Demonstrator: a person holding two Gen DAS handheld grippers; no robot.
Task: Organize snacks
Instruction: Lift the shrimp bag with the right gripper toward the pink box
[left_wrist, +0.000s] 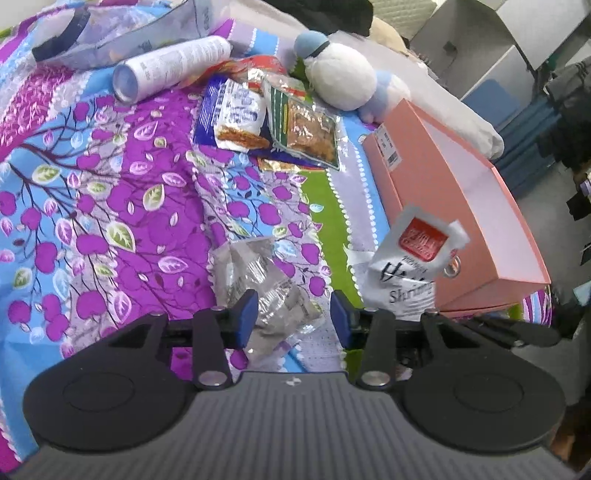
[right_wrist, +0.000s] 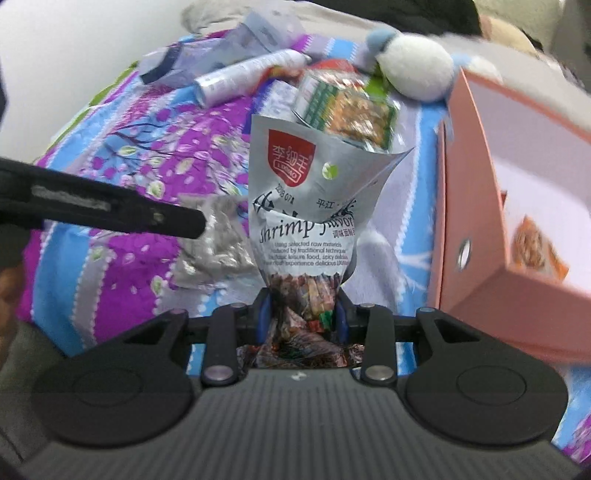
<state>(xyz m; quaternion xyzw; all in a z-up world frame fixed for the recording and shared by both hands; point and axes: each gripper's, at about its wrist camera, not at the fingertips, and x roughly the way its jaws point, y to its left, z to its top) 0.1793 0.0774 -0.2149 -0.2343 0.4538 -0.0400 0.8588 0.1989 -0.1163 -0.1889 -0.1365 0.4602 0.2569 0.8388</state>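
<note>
Purple-flowered bedding (left_wrist: 110, 206) covers the bed under your work. Your right tongs (right_wrist: 303, 314) are pinching the shrimp-flavour packet (right_wrist: 306, 199) by its lower end, holding it upright just beside the open pink box (right_wrist: 476, 229). Your left tongs (left_wrist: 293, 317) are spread wide above a crumpled silver wrapper (left_wrist: 258, 280) lying on the bedding. Further back, two more snack packets (left_wrist: 266, 118) lie between a white tube (left_wrist: 173, 66) and a plush toy (left_wrist: 340, 77).

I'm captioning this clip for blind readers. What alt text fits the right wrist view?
The right claw is shut on a silver shrimp-flavor snack packet, held above a floral bedspread beside an open pink box. More snack packets and a plush toy lie behind.
</note>
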